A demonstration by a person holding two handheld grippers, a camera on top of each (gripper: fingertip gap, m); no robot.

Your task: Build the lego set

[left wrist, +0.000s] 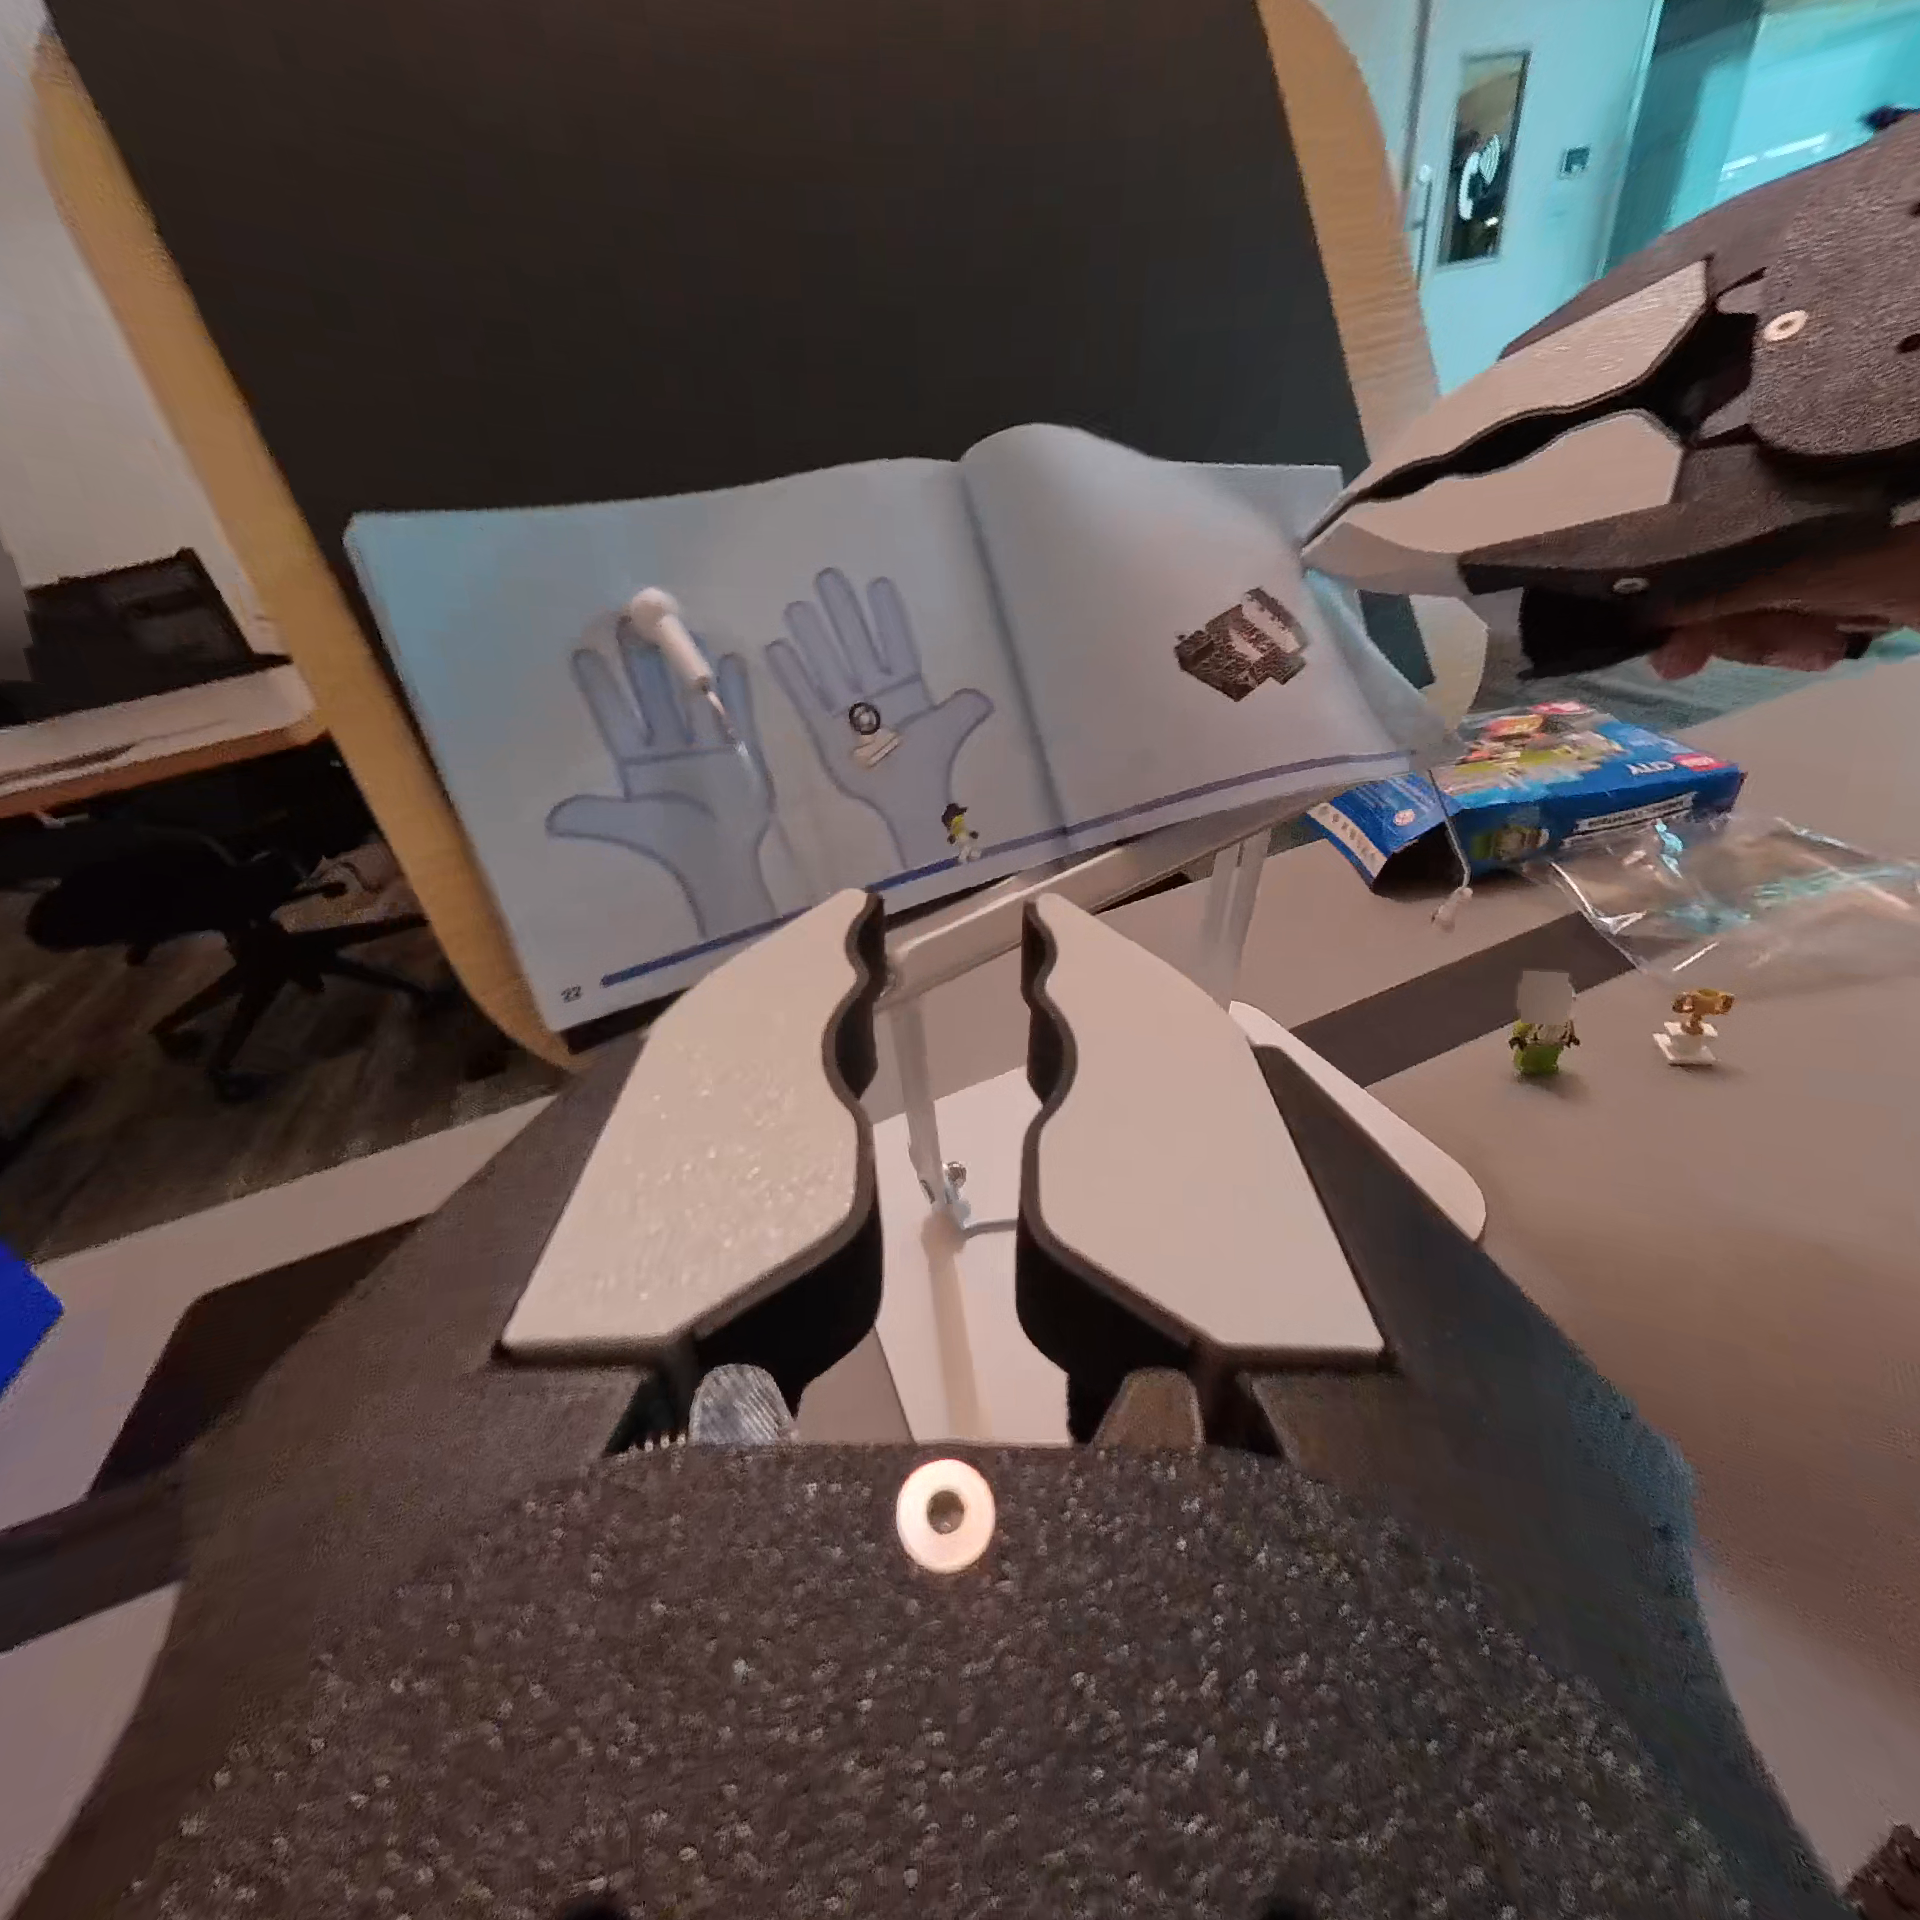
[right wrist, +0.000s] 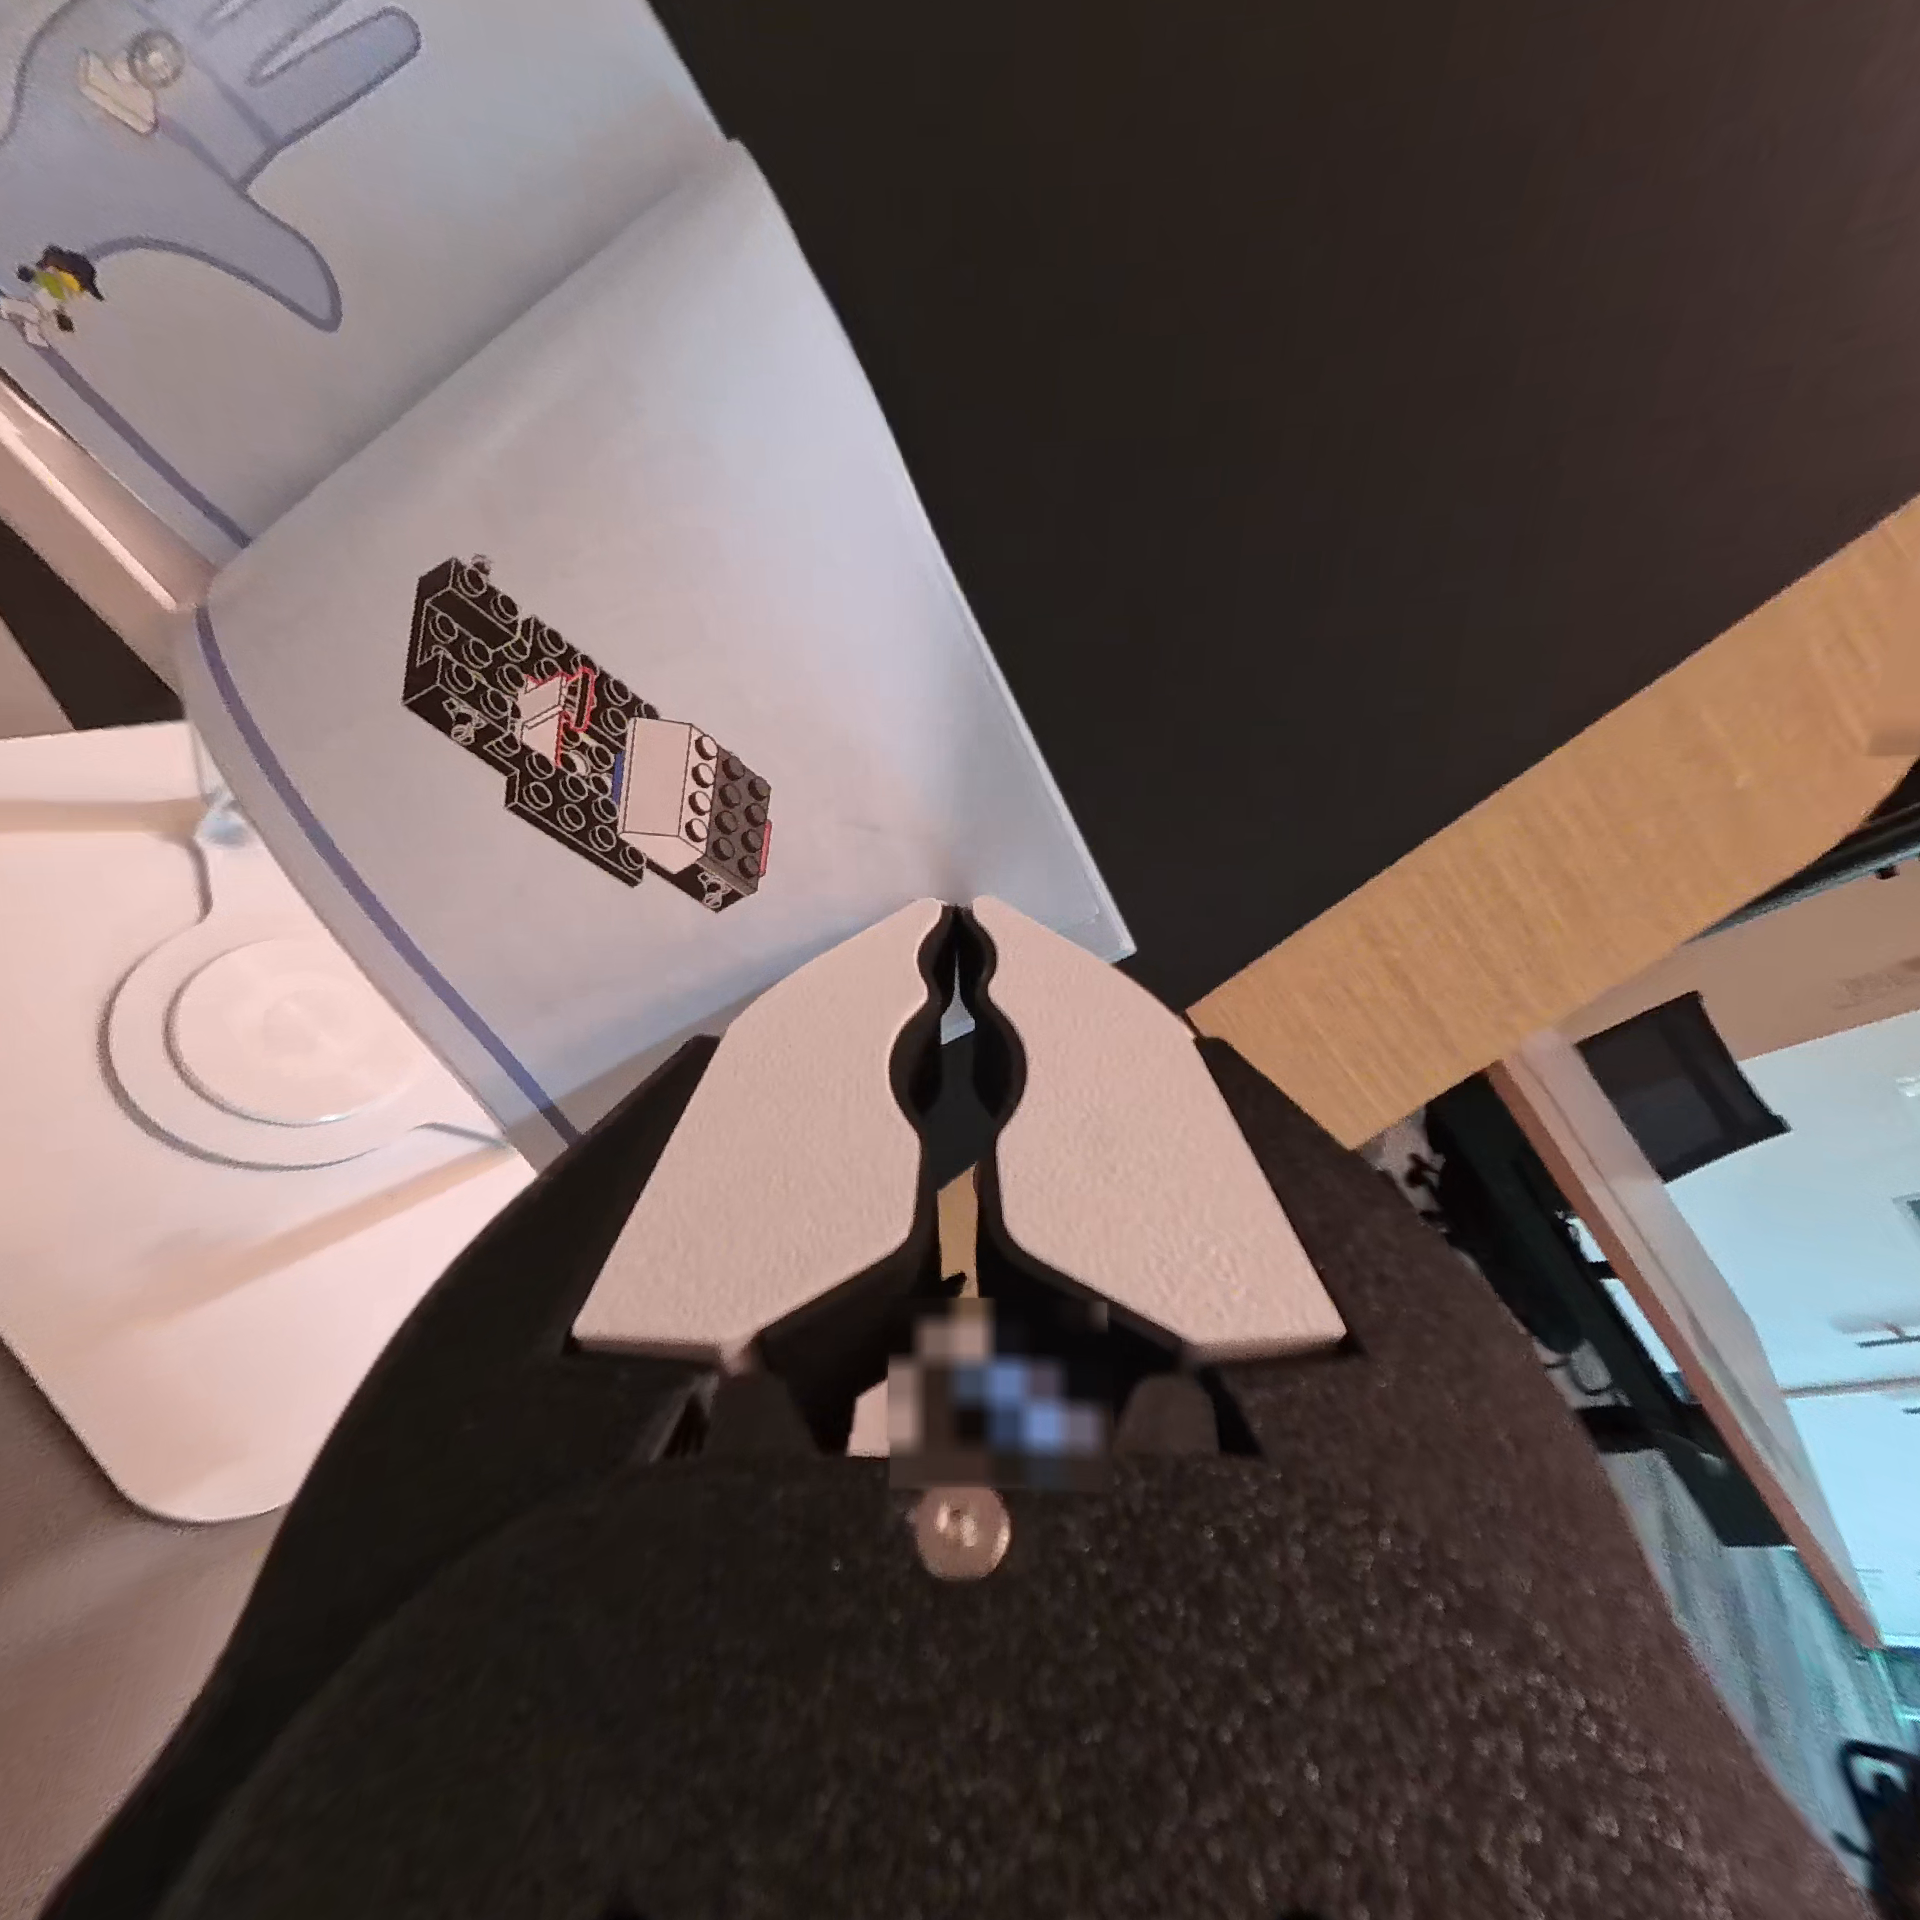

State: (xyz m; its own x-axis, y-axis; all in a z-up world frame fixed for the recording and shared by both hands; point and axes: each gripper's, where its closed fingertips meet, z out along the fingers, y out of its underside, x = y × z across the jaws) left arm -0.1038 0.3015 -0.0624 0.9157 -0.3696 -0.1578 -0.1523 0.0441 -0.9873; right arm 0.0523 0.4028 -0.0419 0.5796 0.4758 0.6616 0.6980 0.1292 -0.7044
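Note:
The light blue instruction booklet [left wrist: 831, 707] lies open on a white metal stand [left wrist: 1049, 909]. My left gripper [left wrist: 951, 914] is open and empty, low in front of the stand. My right gripper [left wrist: 1320, 540] comes in from the right and is shut on the outer edge of the booklet's right page [left wrist: 1164, 644], which curls up. In the right wrist view the fingertips [right wrist: 954, 914] meet on that page [right wrist: 623, 468], and the paper shows in the gap behind them. A green minifigure [left wrist: 1543, 1039] and a small gold and white build [left wrist: 1694, 1023] stand on the table to the right.
A blue set box [left wrist: 1538, 800] lies opened behind a clear plastic bag [left wrist: 1745, 883] at the right. The stand's white base plate [left wrist: 1371, 1143] sits on the grey table. A dark panel with a wooden rim [left wrist: 727, 260] rises behind the booklet. My right fingertips sit around 20 centimeters from my left ones.

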